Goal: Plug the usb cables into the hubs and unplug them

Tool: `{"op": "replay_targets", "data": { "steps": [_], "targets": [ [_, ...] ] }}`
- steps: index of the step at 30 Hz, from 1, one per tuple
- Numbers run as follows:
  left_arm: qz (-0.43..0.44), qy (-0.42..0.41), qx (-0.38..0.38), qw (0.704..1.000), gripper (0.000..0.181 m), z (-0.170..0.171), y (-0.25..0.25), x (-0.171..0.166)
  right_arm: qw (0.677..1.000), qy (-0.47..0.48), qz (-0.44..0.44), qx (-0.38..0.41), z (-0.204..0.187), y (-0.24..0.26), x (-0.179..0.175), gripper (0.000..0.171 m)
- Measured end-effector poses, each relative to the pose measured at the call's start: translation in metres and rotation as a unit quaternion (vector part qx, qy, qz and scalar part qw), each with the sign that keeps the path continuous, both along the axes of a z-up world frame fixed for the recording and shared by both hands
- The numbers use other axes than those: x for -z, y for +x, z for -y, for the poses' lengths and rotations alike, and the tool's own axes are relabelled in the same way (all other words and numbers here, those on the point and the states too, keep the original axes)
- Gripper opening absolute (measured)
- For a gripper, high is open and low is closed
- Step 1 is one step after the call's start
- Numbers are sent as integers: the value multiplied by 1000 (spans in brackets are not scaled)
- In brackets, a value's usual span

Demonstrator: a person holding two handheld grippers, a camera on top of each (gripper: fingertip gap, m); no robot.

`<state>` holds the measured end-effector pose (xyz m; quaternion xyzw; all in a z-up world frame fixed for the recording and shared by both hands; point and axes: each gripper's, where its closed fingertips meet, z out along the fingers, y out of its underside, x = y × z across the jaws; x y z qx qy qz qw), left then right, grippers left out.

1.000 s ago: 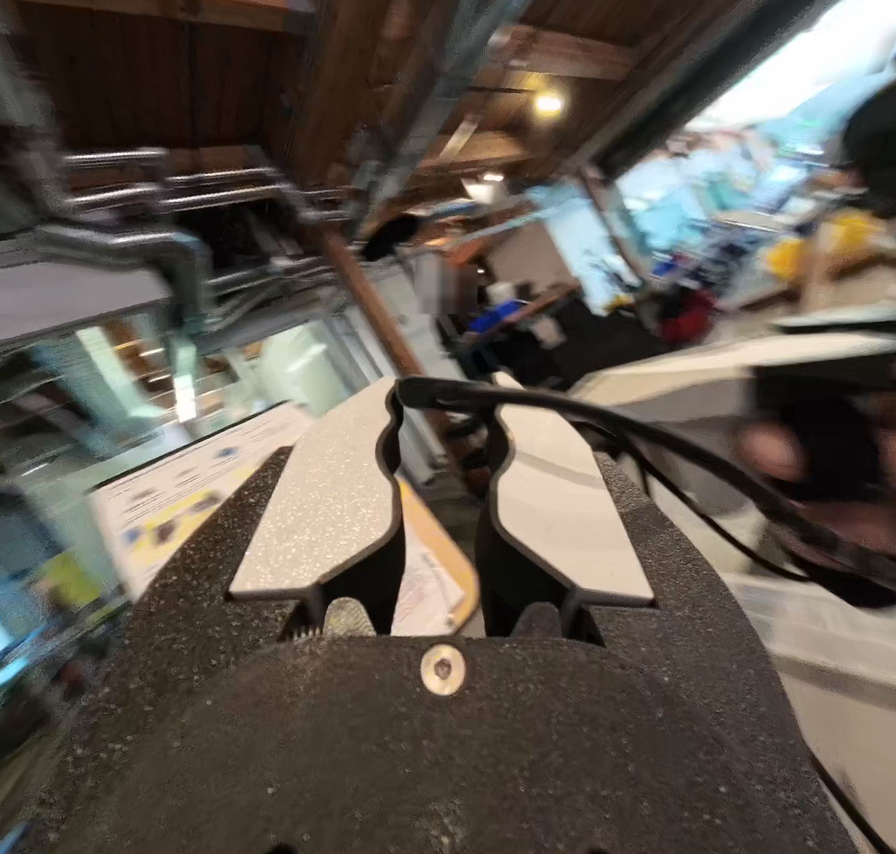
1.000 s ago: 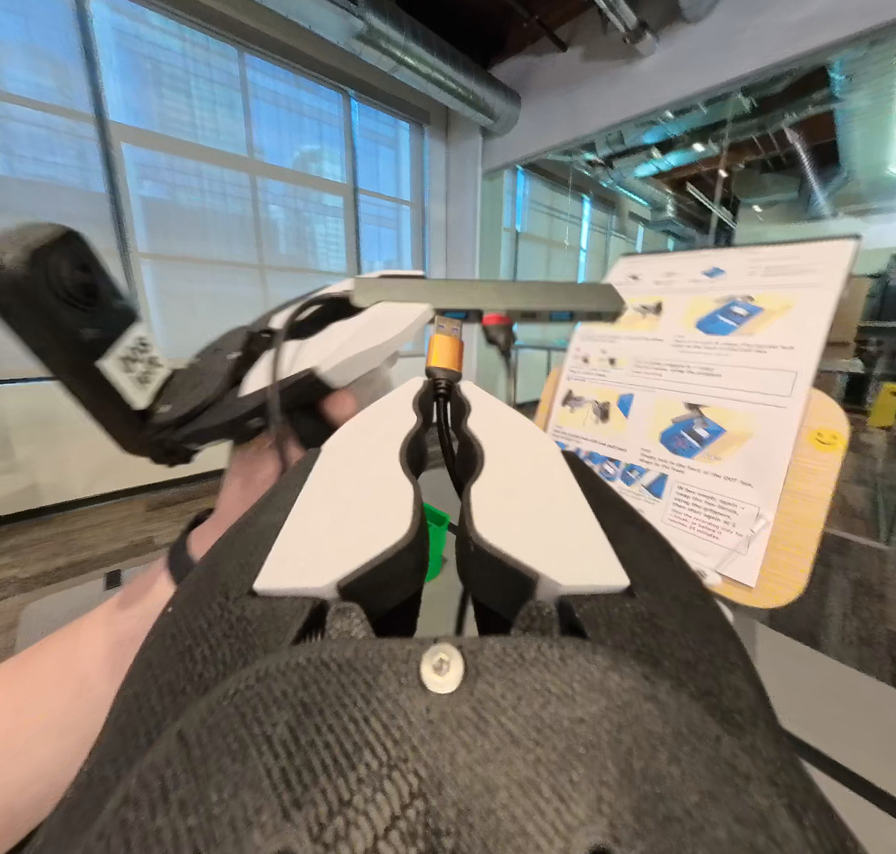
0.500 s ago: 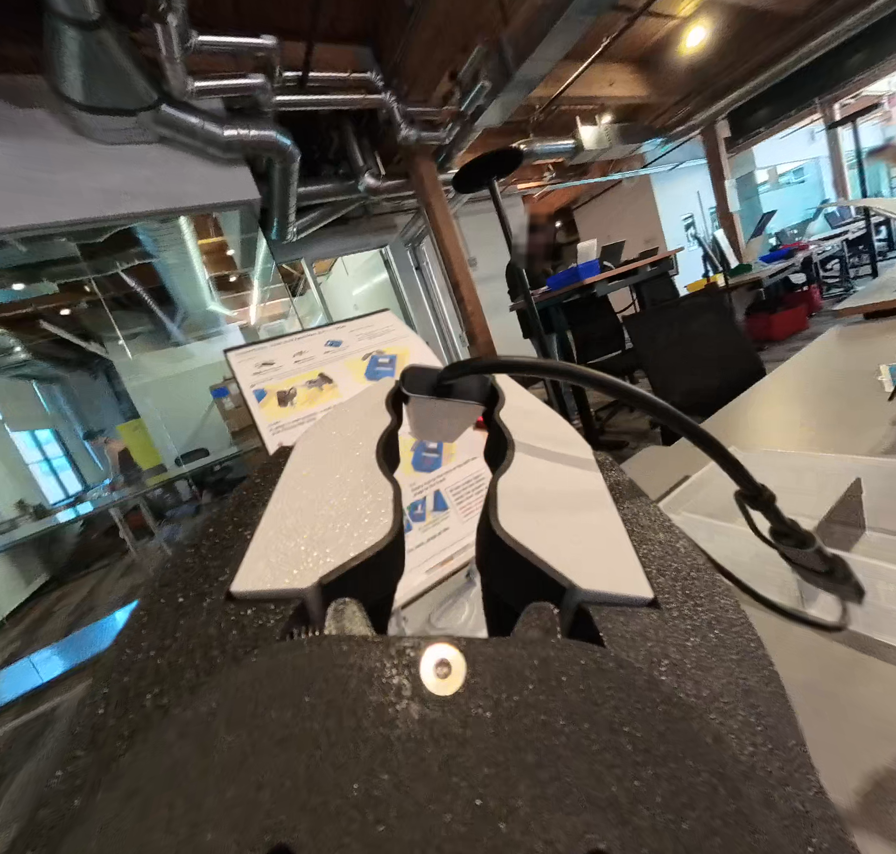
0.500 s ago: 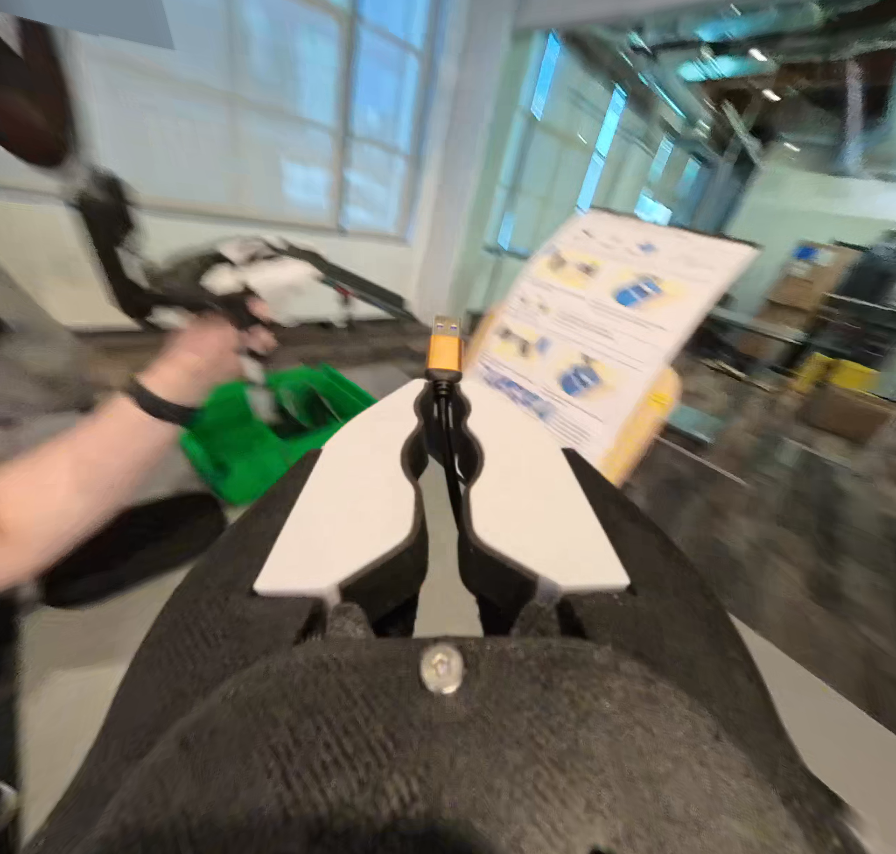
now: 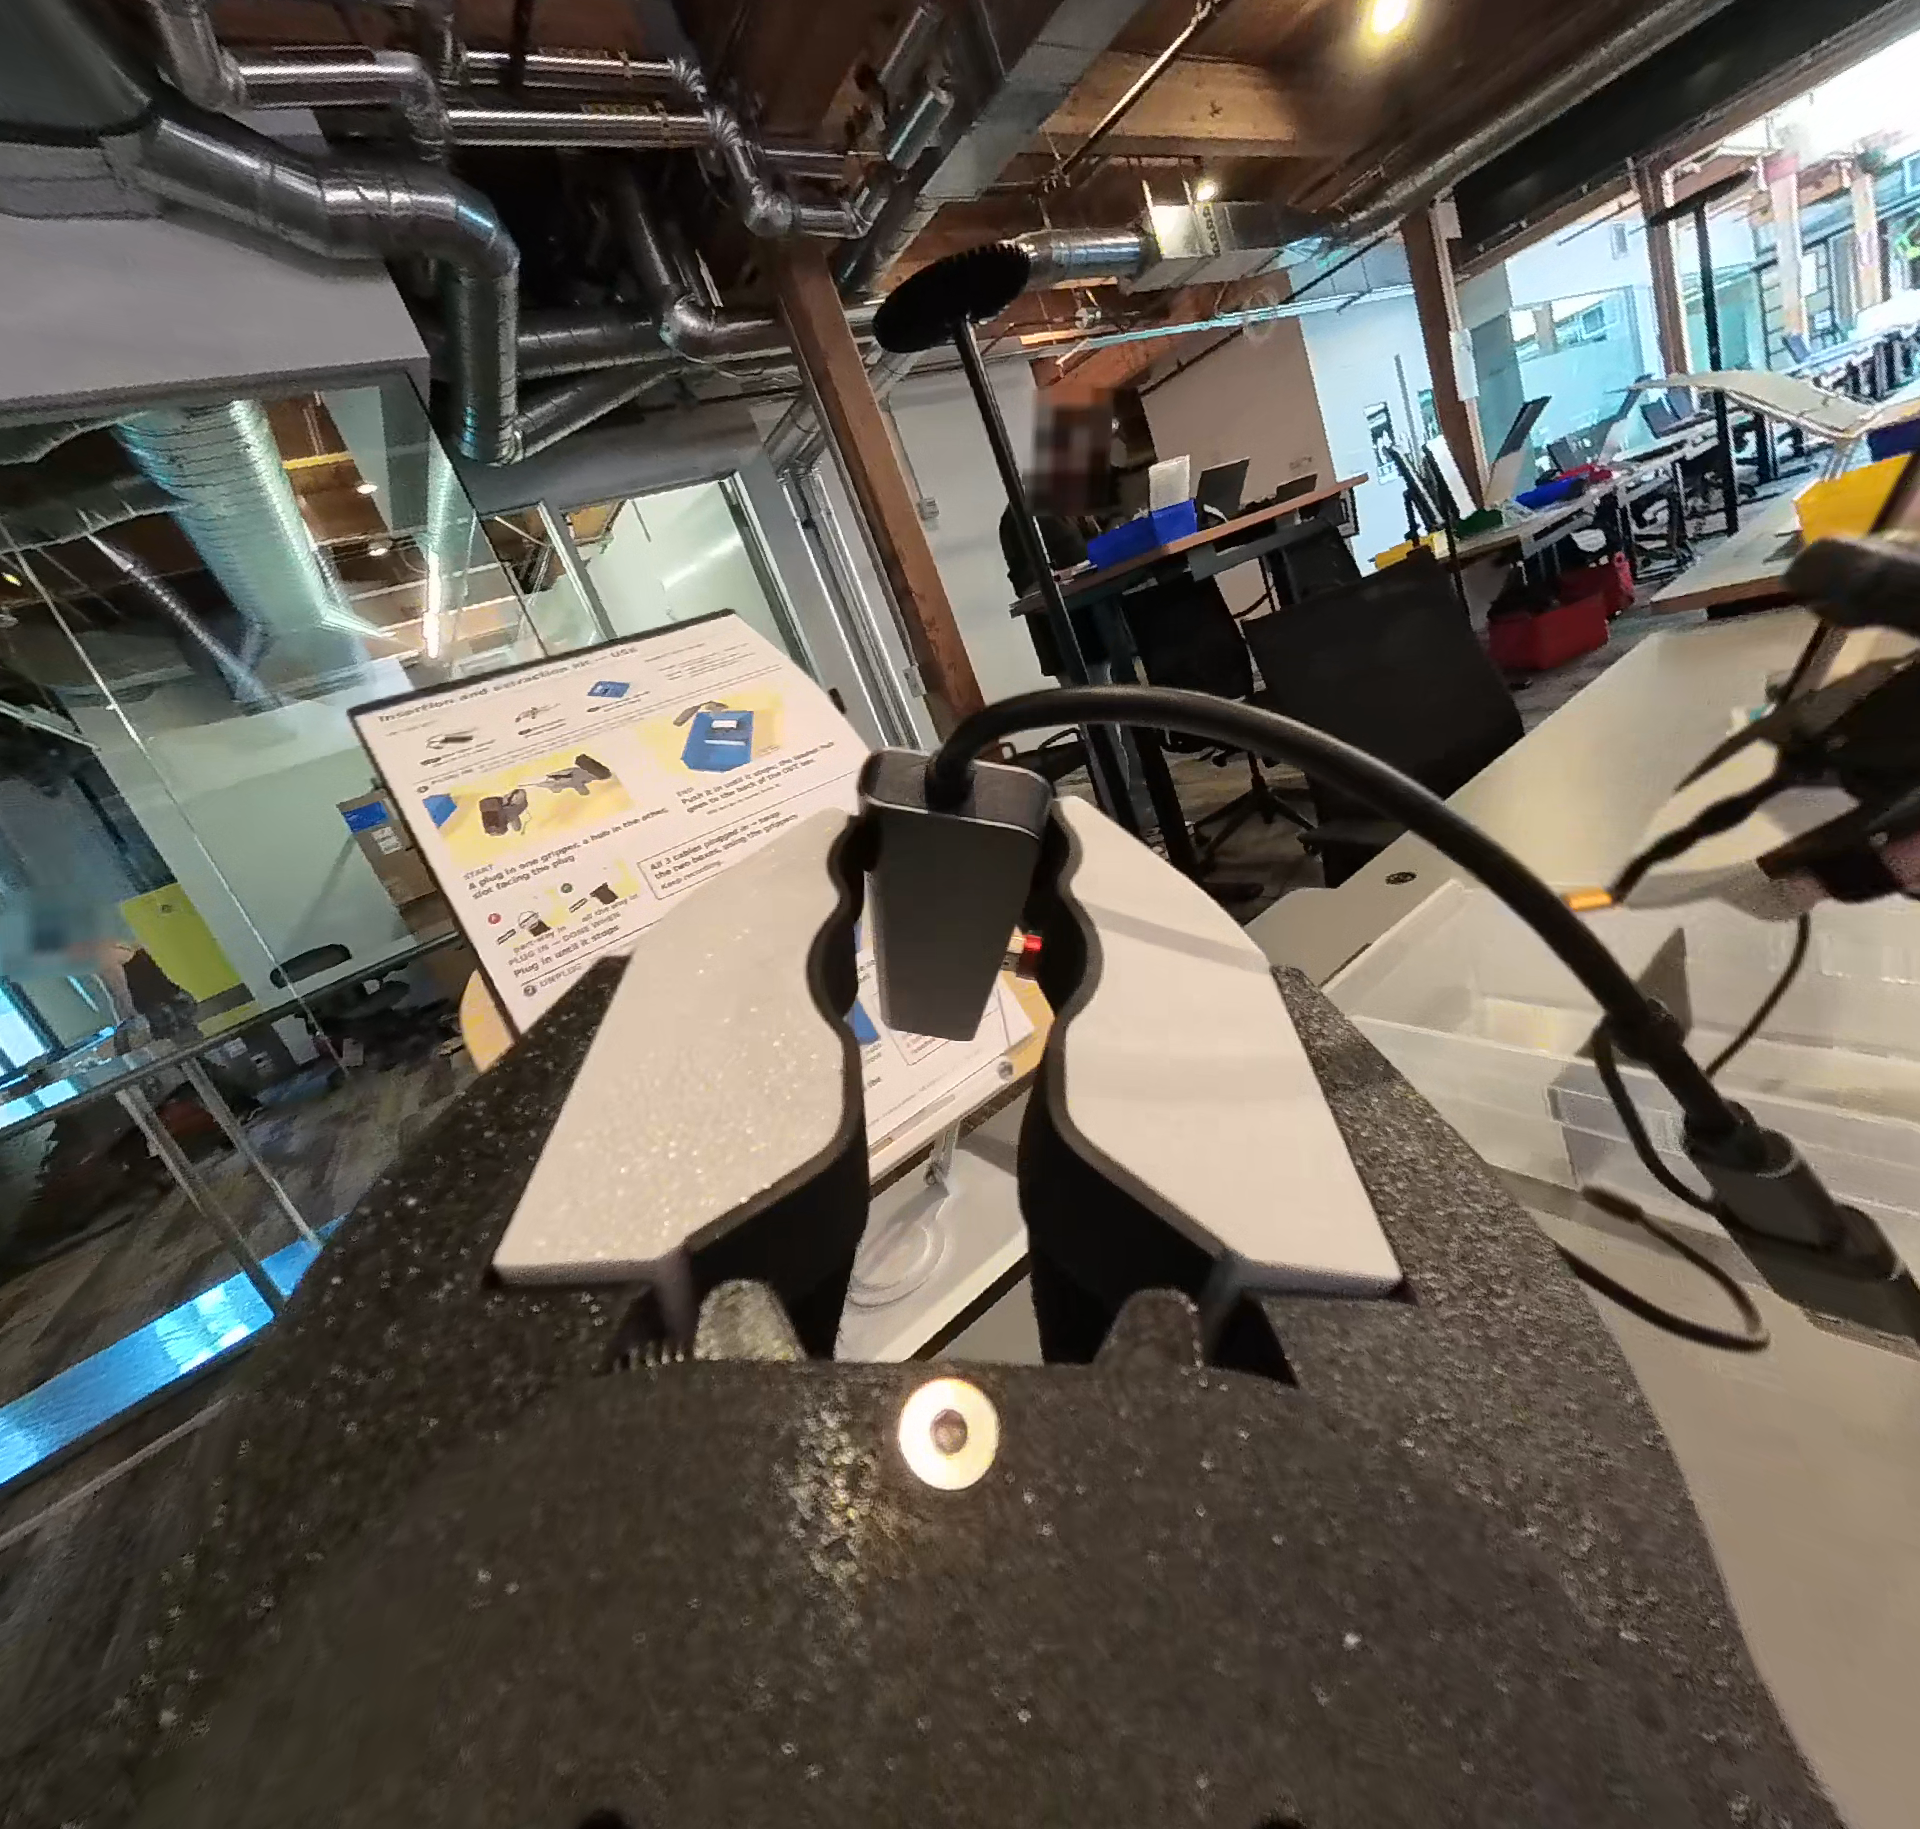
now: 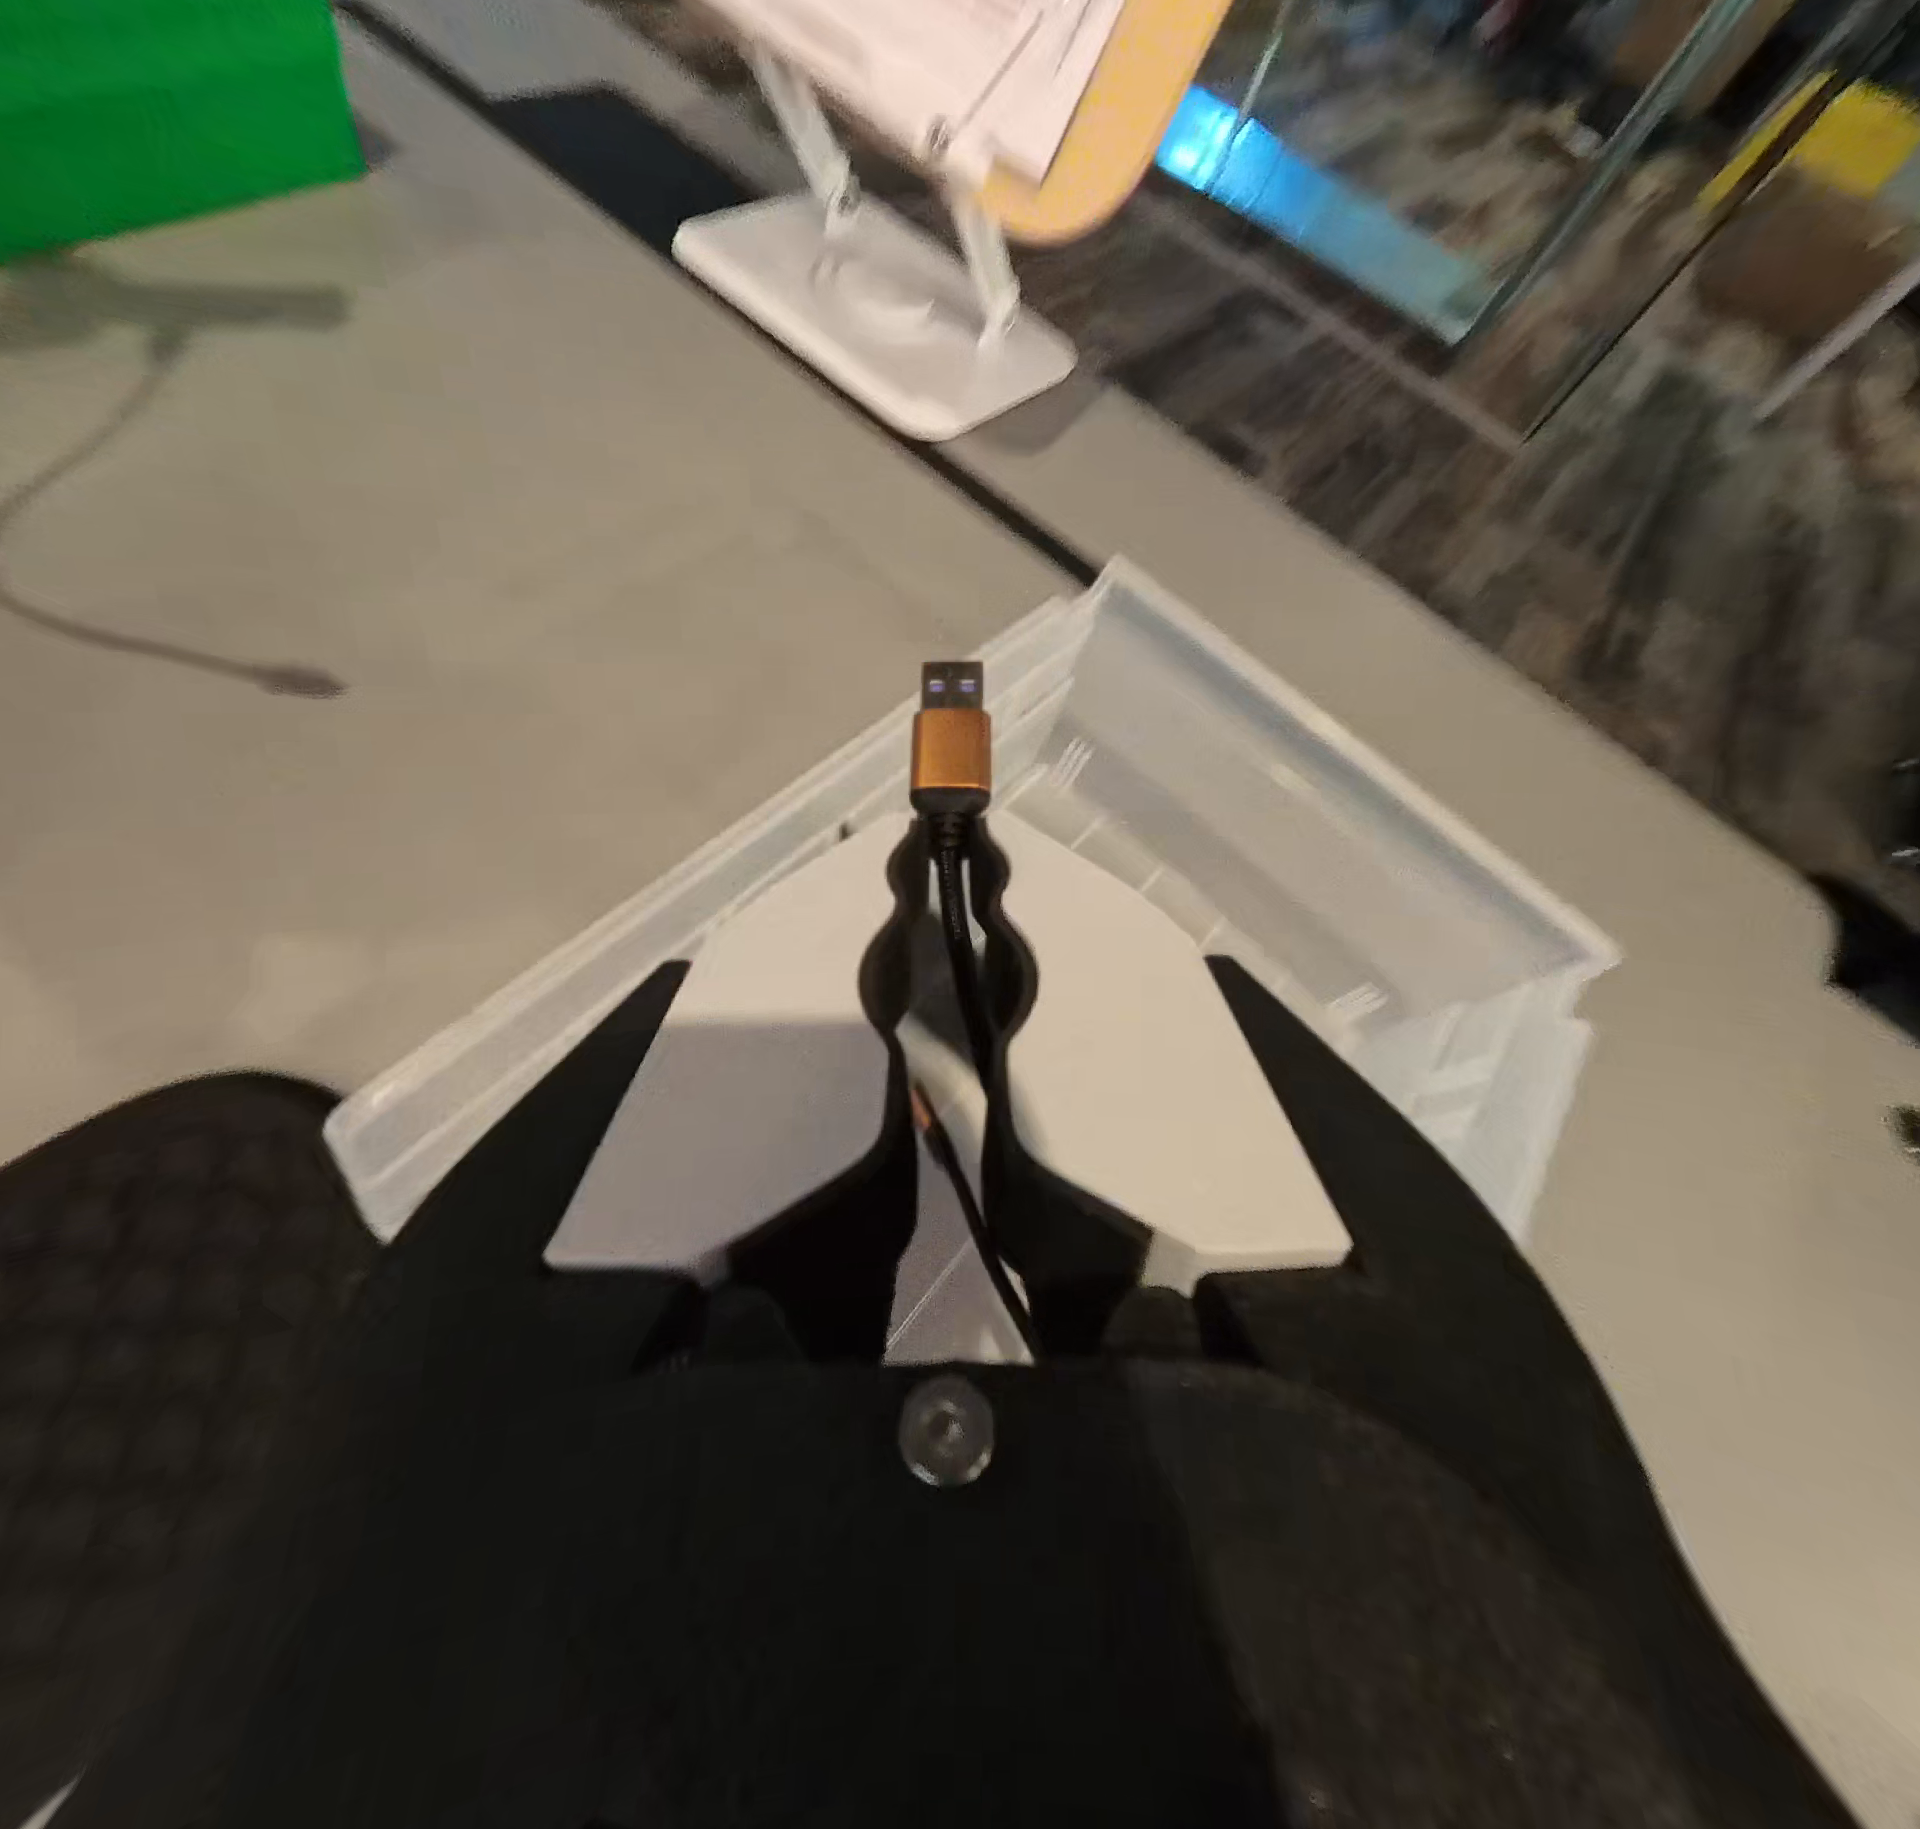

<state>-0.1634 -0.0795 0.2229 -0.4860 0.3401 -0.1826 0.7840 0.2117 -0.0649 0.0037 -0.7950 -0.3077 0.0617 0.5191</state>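
Between the left gripper's [image 5: 951, 906] pale, speckled fingers [image 5: 727, 1031] sits the hub [image 5: 940, 906], a slim dark-grey metal bar held end-on and clamped near the fingertips. A second ago this view was smeared with motion and the hub lay across the tips; now the picture is sharp and the hub points back toward the camera. Its thick black lead [image 5: 1351, 803] arches out of the far end and curves right, down to a dark plug [image 5: 1766, 1182] over the grey table [image 5: 1766, 1519].

Over a clear plastic bin [image 6: 1247, 803] the right gripper [image 6: 951, 844] points downward, fingers [image 6: 1143, 1052] closed to a narrow slit on a thin black cable [image 6: 961, 969]. The USB plug [image 6: 951, 740], with a brushed orange sleeve and a silver tip, juts just past the fingertips. A second ago that plug was seated in the hub's underside, held up before the windows; half a second ago it was already free. Now it hangs well apart from the hub, above the bin's ribbed, translucent wall.

Farther back, blurred, stand a green bin [image 6: 156, 65] and a printed sheet [image 5: 623, 792] on a wooden board with a white stand [image 6: 883, 325].
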Motion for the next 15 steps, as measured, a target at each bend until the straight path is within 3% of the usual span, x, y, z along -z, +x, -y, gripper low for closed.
{"op": "replay_targets", "data": {
  "steps": [3, 7, 9, 12, 14, 15],
  "targets": [
    [-1, 3, 11, 1000, 31, 6, 5, -4, 992, -105, -16, -66, 17, -7, 44, 8],
    [12, 2, 40, 999, 31, 15, 15, -9, 968, -231, 79, -60, 29, 13, 108, 9],
    [11, -5, 57, 998, 31, 17, 23, -7, 963, -241, 110, -48, 29, 19, 116, 13],
    [3, -15, 80, 997, 31, 19, 36, -4, 980, -165, 111, -8, 19, 21, 76, 32],
    [-6, -14, 89, 996, 31, 20, 46, -1, 995, -59, 58, 57, 12, 8, 14, 41],
    [-10, -10, 92, 996, 30, 20, 52, 0, 997, 1, -10, 79, 13, -12, -24, 41]
  ]
}}
